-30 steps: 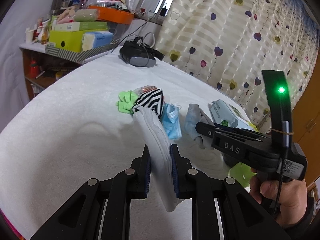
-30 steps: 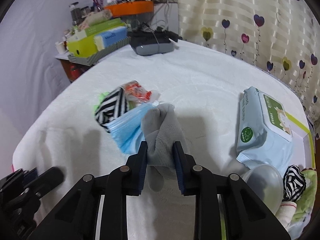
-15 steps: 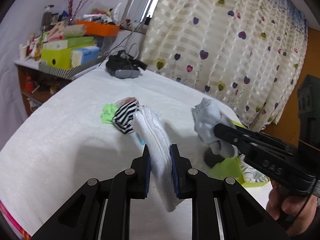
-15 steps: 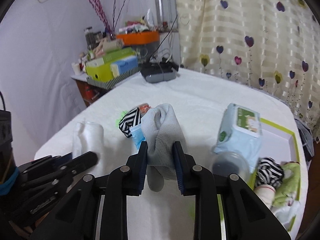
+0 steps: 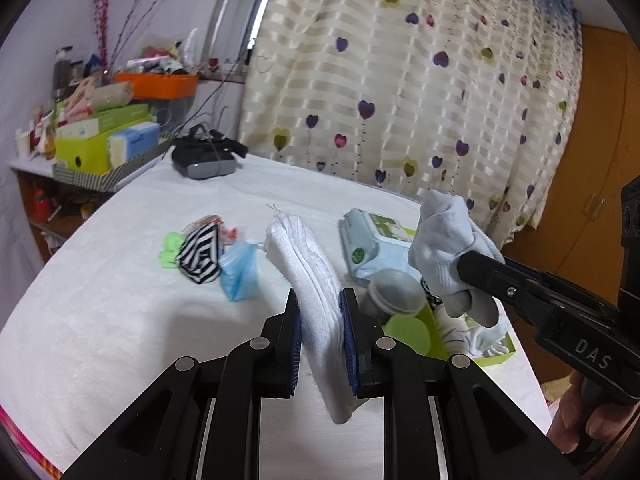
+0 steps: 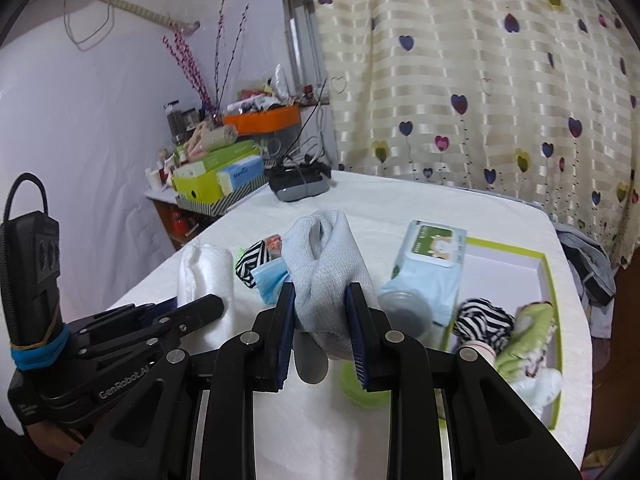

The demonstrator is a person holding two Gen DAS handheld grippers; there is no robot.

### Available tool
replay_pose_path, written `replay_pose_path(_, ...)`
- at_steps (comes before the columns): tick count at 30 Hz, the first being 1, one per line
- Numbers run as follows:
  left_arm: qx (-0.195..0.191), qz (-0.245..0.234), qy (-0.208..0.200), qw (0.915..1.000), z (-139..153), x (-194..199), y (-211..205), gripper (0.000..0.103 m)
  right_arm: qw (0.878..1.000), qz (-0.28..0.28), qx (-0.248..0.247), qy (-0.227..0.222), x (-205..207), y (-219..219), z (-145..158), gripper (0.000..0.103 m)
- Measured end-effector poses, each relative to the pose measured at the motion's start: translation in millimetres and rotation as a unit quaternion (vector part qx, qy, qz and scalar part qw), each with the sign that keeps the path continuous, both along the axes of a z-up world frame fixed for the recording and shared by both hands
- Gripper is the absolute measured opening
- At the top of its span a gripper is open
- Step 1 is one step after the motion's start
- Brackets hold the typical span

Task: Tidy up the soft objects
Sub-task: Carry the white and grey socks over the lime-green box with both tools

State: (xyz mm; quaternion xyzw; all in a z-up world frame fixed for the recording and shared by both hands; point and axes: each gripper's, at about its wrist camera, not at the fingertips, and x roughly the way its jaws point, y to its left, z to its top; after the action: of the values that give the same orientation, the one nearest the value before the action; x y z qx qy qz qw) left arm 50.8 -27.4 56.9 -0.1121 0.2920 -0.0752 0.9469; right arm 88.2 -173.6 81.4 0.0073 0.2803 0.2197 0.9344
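At the bottom centre of the left view, the left gripper is clamped on a folded white cloth. In the right view, the right gripper grips a pale blue sock mid-frame. Beyond, at right, sits a green-rimmed tray on the white table.

This is a home room: a heart-pattern curtain covers the window, a cluttered shelf with boxes stands by the wall, and a table has a white cloth.
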Motion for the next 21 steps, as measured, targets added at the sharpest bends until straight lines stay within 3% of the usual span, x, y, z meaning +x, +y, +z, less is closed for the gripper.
replay_pose_path(21, 0.031, -0.083, -0.008, 0.996, 13, 11, -90, 0.017, 0.996, -0.081, 0.034, -0.005, -14, -94, -2, 0.026)
